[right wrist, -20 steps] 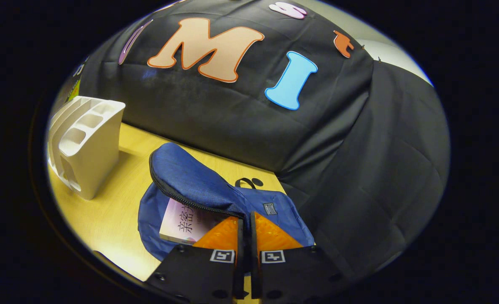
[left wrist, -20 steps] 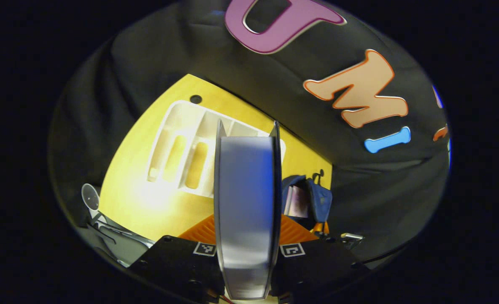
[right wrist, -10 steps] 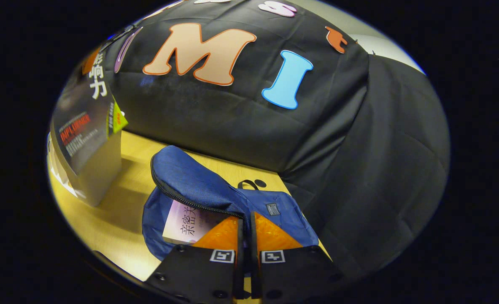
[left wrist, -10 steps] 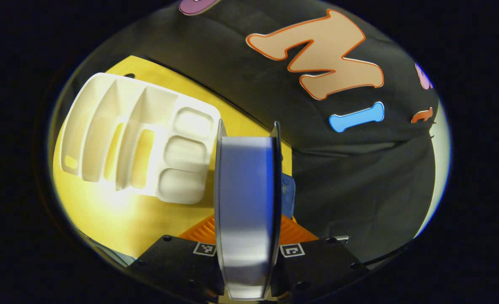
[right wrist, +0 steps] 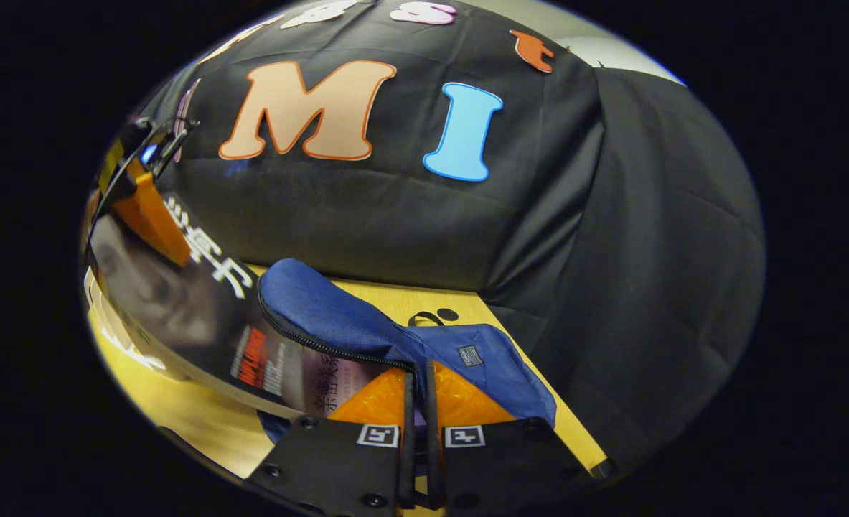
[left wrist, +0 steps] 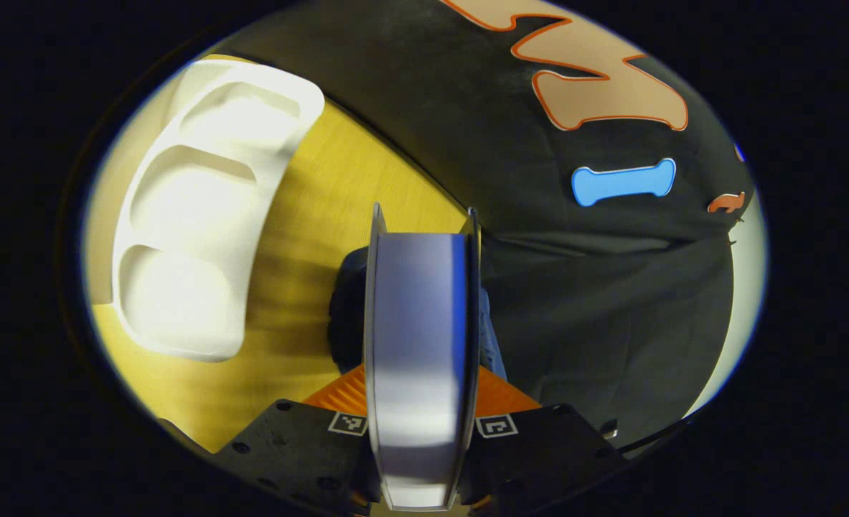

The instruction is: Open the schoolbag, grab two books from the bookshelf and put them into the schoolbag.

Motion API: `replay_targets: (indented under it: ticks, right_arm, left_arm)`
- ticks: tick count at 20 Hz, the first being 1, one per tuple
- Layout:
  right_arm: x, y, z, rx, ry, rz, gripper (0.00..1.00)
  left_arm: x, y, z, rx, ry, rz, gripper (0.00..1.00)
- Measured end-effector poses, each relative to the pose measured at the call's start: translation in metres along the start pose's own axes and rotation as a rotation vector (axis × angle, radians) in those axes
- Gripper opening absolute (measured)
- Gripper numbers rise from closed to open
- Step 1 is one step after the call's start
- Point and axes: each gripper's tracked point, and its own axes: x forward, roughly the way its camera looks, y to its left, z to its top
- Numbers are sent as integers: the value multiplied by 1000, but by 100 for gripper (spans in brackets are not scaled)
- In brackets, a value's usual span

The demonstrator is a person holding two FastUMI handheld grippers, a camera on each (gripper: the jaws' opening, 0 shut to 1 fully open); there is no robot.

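Observation:
My left gripper (left wrist: 420, 384) is shut on a dark-covered book (left wrist: 417, 337), seen edge-on with its page block facing the camera. In the right gripper view this book (right wrist: 202, 316) slants down from the left into the mouth of the blue schoolbag (right wrist: 481, 366), with the left gripper (right wrist: 144, 208) on its upper end. My right gripper (right wrist: 417, 377) is shut on the bag's zipped flap (right wrist: 324, 316) and holds it lifted. A pink book (right wrist: 334, 380) lies inside the bag, mostly covered by the dark one. In the left gripper view the schoolbag (left wrist: 345, 309) shows just behind the held book.
The white bookshelf (left wrist: 194, 215) stands on the yellow wooden table (left wrist: 309, 215), left of the bag. The table's bare top (right wrist: 180, 409) shows in front of the bag. The black cloth wall rises close behind the bag, and the table's right edge lies just beyond it.
My left gripper has carried the dark book from beside the bookshelf over to the bag, and the book's lower end now sits at the opening. The right gripper still holds the flap up.

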Motion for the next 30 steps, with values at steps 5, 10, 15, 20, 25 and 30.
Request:
replay_targets:
  ticks: [5, 10, 15, 20, 25, 30]
  right_arm:
    - [4, 2, 1, 27, -13, 26, 7]
    - [6, 6, 5, 34, -25, 44, 7]
    - [6, 11, 7, 15, -46, 66, 11]
    - [7, 16, 7, -8, -53, 86, 9]
    - [7, 27, 9, -24, -46, 102, 11]
    - [10, 25, 4, -22, -42, 98, 11]
  left_arm:
    - [56, -13, -7, 22, -11, -81, 37]
    - [108, -15, -17, 20, 14, -140, 37]
    - [143, -13, -27, -51, 73, -224, 37]
    - [172, -6, -30, -33, 111, -266, 37]
    - [201, -11, -32, -63, 122, -343, 38]
    - [209, -15, -35, -60, 122, -324, 37]
